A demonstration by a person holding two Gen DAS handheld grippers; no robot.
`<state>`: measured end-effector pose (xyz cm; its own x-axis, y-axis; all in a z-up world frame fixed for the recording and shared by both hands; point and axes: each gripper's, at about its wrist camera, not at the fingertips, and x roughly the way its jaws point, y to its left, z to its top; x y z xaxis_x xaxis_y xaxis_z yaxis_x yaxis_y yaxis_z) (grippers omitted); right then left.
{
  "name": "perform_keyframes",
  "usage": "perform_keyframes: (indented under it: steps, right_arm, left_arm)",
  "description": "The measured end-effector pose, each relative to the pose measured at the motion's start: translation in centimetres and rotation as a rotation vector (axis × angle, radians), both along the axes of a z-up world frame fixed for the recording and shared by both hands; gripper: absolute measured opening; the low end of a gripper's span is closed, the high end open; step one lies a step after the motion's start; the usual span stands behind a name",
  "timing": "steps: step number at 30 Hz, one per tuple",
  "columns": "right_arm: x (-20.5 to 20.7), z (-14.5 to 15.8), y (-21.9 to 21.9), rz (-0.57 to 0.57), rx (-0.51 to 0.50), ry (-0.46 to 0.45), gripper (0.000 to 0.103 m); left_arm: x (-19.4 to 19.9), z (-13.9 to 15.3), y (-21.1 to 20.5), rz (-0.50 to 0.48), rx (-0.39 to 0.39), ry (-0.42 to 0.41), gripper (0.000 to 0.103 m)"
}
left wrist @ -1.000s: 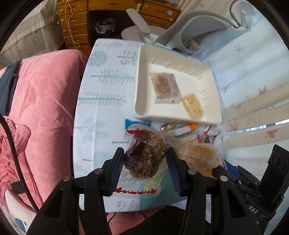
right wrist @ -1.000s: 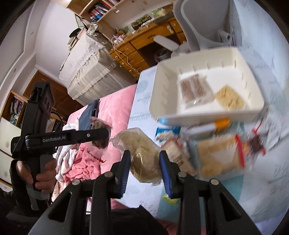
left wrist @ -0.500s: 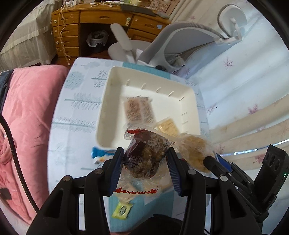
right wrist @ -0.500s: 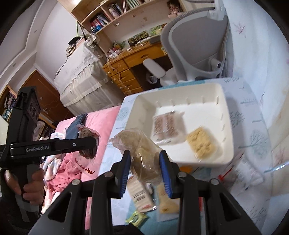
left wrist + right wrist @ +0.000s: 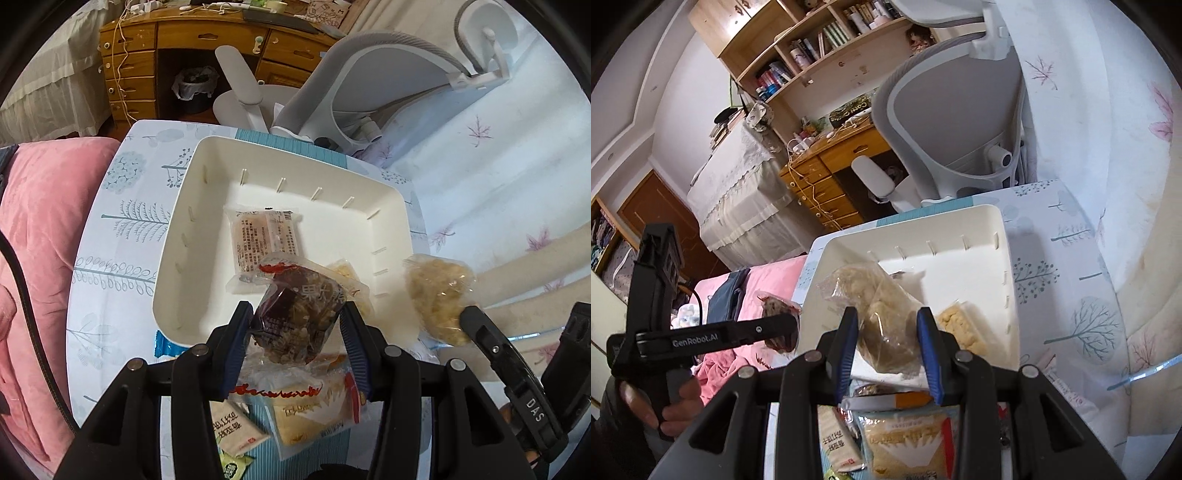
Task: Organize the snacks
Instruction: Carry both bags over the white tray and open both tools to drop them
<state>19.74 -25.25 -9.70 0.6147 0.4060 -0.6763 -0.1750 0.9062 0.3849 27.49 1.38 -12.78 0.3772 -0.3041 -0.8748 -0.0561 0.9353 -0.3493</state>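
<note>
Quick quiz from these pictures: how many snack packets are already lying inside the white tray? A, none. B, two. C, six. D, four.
B: on the floor of the white tray lie just two packets, a pinkish printed packet and a pale yellow crispy snack; the dark nutty snack and the beige snack bag are clamped in the left gripper and the right gripper, not yet set down.

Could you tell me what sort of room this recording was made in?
Most likely a bedroom that doubles as a study: a pink quilt lies beside the small table, and a wooden desk, an office chair and bookshelves stand behind.
</note>
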Motion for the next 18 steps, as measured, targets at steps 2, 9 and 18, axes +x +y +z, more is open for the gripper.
perform_keyframes:
  steps: [2, 9, 18]
  right_arm:
    - [0.3, -0.2, -0.1, -0.011, -0.011, 0.008, 0.036]
    - [0.8, -1.1, -0.7, -0.041, -0.006, 0.049, 0.058]
    - [-0.7, -0.4, -1.5, -0.093, -0.002, 0.048, 0.059]
  left_arm:
    - [0.3, -0.2, 0.0, 0.019, 0.019, 0.003, 0.063]
    - [0.3, 0.0, 0.3, 0.037, 0.014, -0.006, 0.075]
    - [-1.8, 1.4, 0.6, 0.017, 0.030, -0.024, 0.075]
